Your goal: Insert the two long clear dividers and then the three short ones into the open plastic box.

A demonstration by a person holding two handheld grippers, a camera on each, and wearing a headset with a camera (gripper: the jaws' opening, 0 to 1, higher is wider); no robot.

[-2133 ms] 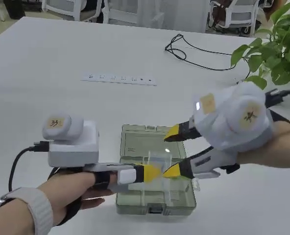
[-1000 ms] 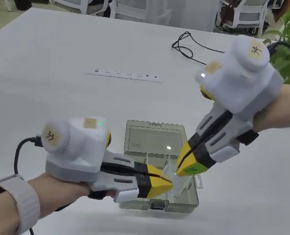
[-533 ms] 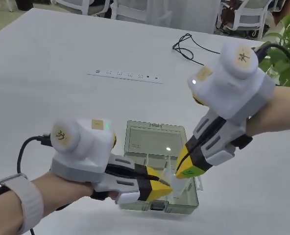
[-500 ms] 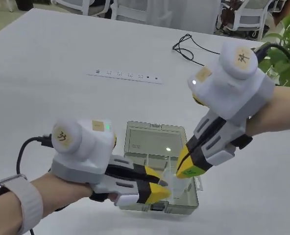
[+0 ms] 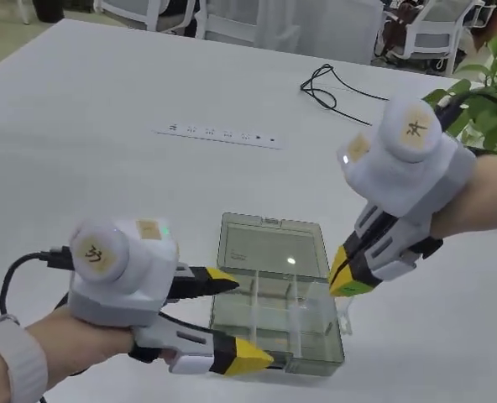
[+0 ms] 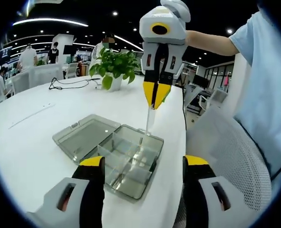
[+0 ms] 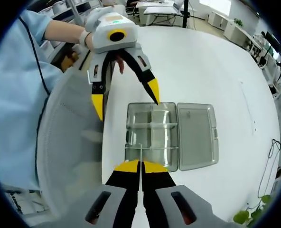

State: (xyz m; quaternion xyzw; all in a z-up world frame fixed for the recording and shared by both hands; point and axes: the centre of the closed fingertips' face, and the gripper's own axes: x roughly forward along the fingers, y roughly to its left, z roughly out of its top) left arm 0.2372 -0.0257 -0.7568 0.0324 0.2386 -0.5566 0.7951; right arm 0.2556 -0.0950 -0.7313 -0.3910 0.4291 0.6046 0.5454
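Note:
The open clear plastic box (image 5: 275, 329) lies near the table's front edge with its lid (image 5: 272, 250) folded flat behind it. Clear dividers (image 5: 289, 295) stand inside and split it into compartments. My right gripper (image 5: 347, 285) hangs over the box's right end, shut on a short clear divider (image 5: 342, 309) that points down at the rim. From the left gripper view, that divider (image 6: 149, 122) reaches the box (image 6: 131, 161). My left gripper (image 5: 244, 321) is open at the box's left end, with nothing between its jaws. Seen edge-on, the divider (image 7: 140, 153) rises from my right gripper (image 7: 140, 166).
A white power strip (image 5: 219, 134) lies across the middle of the table, and a black cable (image 5: 332, 84) is coiled at the back. A potted plant (image 5: 492, 75) stands at the right edge. Office chairs line the far side. The table edge (image 7: 105, 156) runs close beside the box.
My left gripper has opened wide and drawn back from inside the box to its left end. The right gripper stays shut on the divider and has shifted slightly right.

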